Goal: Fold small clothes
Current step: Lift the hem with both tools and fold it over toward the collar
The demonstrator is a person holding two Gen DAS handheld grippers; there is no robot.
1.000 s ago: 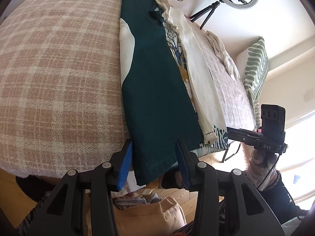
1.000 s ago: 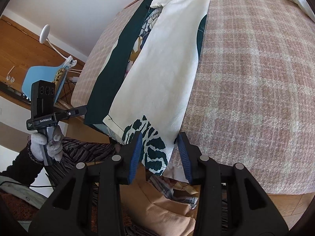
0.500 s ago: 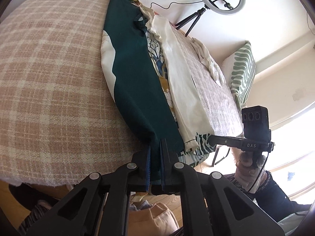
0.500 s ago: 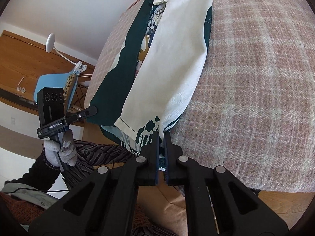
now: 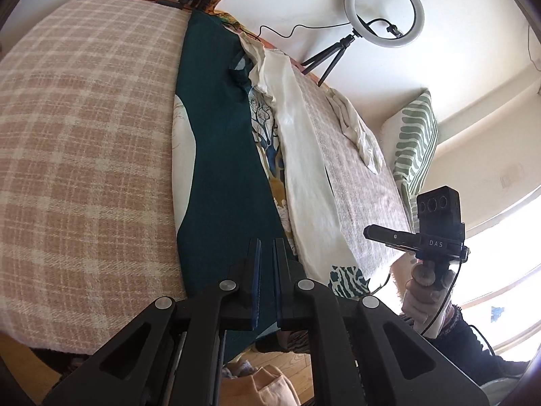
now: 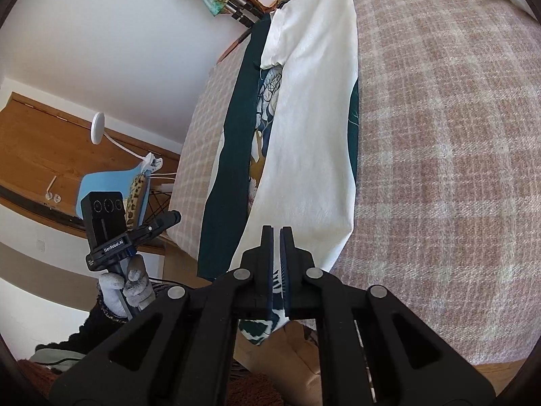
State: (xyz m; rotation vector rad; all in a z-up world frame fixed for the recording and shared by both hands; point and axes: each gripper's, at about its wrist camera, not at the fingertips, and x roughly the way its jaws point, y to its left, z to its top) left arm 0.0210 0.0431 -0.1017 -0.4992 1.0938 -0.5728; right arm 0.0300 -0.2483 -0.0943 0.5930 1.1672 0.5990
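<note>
Left hand-held gripper (image 5: 267, 253): you tilt it downward, clamped on the garment's (image 5: 223, 169) green hem.
Right hand-held gripper (image 6: 278, 243): tilted downward too, pinching the patterned hem corner.
Left hand (image 6: 126, 287): gloved, gripping its handle.
Garment: stretched lengthwise along the bed (image 5: 84, 135).

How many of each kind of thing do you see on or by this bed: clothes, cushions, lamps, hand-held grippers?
Clothes: 2, the long green and cream garment and a crumpled cream piece.
Cushions: 1, striped cushion.
Lamps: 1, ring light.
Grippers: 2, left gripper, right gripper, both clamped on the garment's hem.
Total: 6.
</note>
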